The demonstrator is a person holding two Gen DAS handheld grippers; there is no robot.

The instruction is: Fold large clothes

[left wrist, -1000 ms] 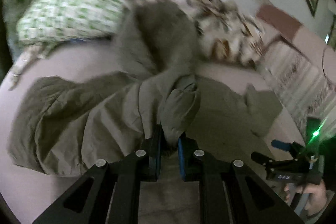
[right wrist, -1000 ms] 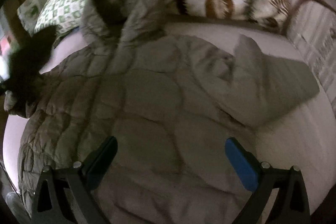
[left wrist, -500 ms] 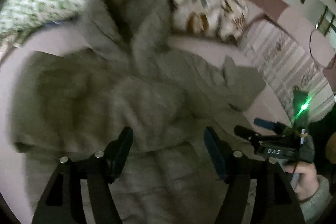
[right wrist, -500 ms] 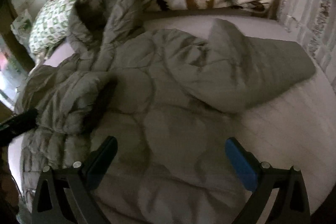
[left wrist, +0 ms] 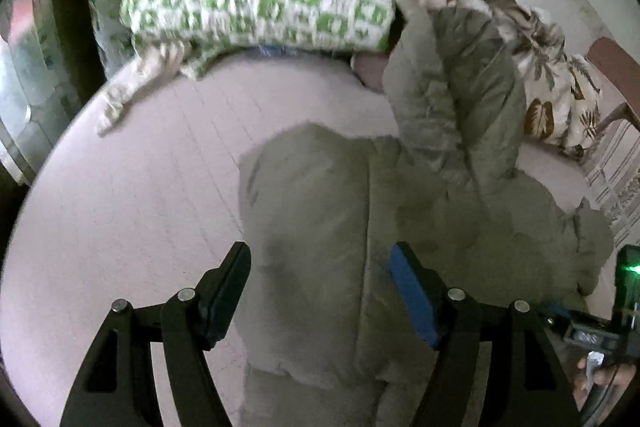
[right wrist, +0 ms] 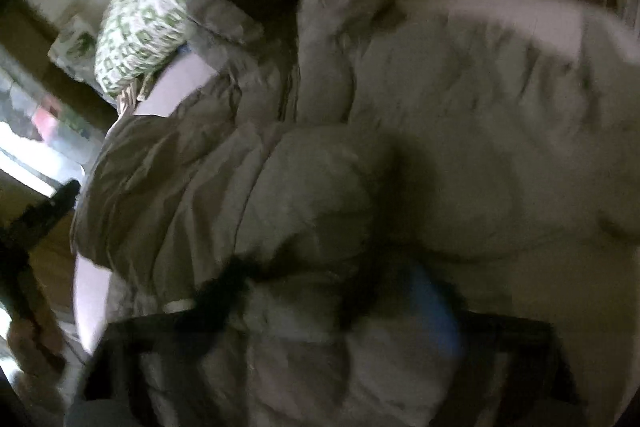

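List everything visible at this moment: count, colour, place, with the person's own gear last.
Padded jacket: one, olive-grey, spread on the bed, one side folded over.
Bed sheet: one, pale pink, under the jacket.
Pillow: one, green-and-white check, at the bed's far end.
Leaf-print blanket: one, cream and brown, bunched along the far edge.
Left claw: black frame, blue pads, open above the jacket.
Right claw: blurred, has just been closing with jacket fabric between its jaws; grip unclear.
Hand: one, on the right claw's handle.

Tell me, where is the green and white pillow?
In the left wrist view the green and white pillow lies at the top left, at the head of the bed, beside the leaf-print blanket and behind the grey puffy jacket.
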